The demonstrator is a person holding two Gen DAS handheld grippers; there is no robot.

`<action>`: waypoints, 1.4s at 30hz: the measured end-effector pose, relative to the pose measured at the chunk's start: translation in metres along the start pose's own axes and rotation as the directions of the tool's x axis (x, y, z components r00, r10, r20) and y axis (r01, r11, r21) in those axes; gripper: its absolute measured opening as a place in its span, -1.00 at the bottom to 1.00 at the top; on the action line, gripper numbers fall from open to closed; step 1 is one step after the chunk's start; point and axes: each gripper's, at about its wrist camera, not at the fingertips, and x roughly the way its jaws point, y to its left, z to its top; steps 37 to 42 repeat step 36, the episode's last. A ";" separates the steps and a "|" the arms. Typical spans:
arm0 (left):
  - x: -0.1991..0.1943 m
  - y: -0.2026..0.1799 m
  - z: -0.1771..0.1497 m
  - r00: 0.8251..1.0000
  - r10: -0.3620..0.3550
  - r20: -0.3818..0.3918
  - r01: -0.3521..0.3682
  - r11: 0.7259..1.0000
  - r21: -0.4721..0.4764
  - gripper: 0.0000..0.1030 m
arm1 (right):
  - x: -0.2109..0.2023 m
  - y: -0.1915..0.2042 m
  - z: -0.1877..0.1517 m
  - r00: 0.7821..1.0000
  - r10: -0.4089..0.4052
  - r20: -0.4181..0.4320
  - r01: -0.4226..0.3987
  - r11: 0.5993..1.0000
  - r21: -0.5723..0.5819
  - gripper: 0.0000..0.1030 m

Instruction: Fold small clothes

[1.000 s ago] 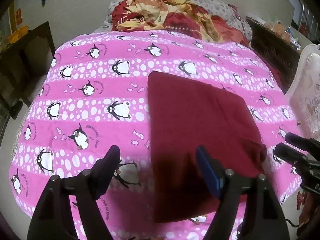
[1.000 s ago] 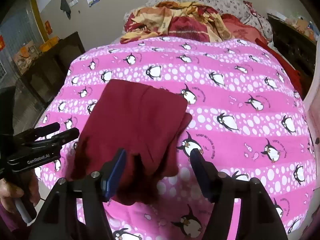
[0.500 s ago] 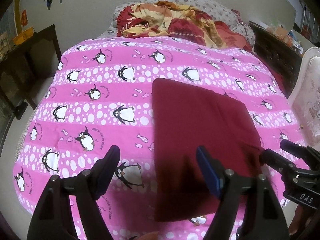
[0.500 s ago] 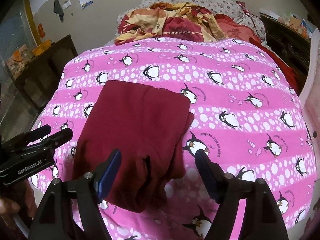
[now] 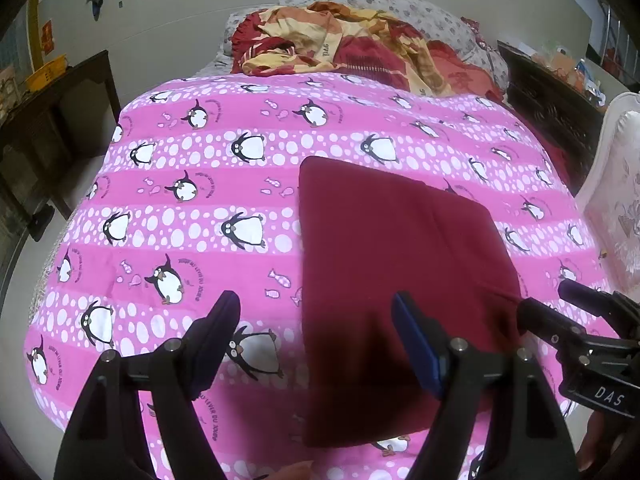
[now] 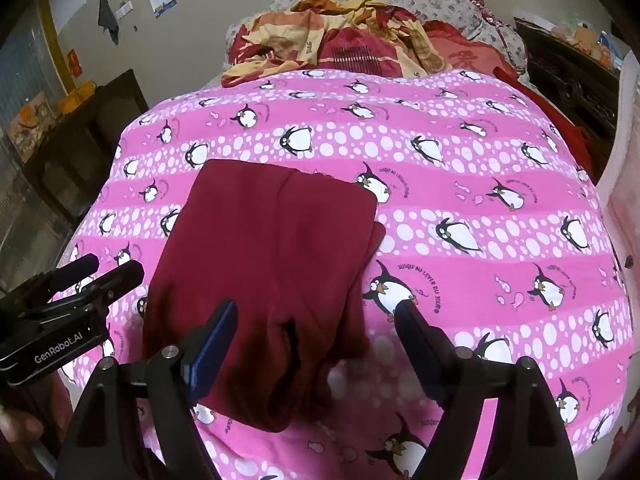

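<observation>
A dark red folded garment [image 5: 392, 264] lies flat on the pink penguin blanket [image 5: 192, 240]. My left gripper [image 5: 316, 304] hangs open over the garment's near left edge, one finger above the blanket and the other above the cloth, gripping nothing. The right gripper [image 6: 316, 310] hovers over the garment [image 6: 272, 248] at its thicker, rumpled near right edge. Its jaws are opening; the cloth lies under them and the pads do not press on it. Each wrist view shows the other gripper at its side: the right gripper [image 5: 544, 298] and the left gripper [image 6: 114, 266].
A crumpled red and yellow quilt [image 5: 344, 48] is heaped at the head of the bed. A dark wooden table [image 5: 52, 120] stands to the left, a dark cabinet [image 5: 552, 96] to the right, and a white padded panel [image 5: 616, 200] beside it. A hand [image 6: 16, 428] holds the left gripper.
The right gripper's jaws have widened. The garment's bunched right corner has settled flatter on the blanket. The left gripper has kept its place and width.
</observation>
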 end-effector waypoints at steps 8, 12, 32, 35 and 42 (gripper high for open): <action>0.001 -0.001 0.000 1.000 0.004 -0.003 -0.004 1.000 0.001 0.50 | 0.002 -0.001 0.000 1.000 0.003 -0.008 -0.003 1.000 0.010 0.66; 0.002 -0.002 0.001 1.000 0.004 -0.004 -0.004 1.000 0.001 0.50 | 0.004 0.000 0.000 1.000 0.002 -0.013 -0.002 1.000 0.005 0.66; 0.008 -0.001 -0.001 1.000 -0.005 0.015 0.005 1.000 0.016 0.50 | 0.010 -0.003 0.000 0.999 0.011 -0.035 -0.011 1.000 0.008 0.67; 0.010 0.003 0.001 1.000 -0.005 0.025 0.005 1.000 0.009 0.50 | 0.012 -0.008 0.002 0.999 0.009 -0.041 -0.009 1.000 0.016 0.67; 0.011 0.005 0.002 1.000 -0.009 0.022 0.009 1.000 0.006 0.50 | 0.013 -0.010 0.003 0.999 0.009 -0.040 -0.009 1.000 0.020 0.67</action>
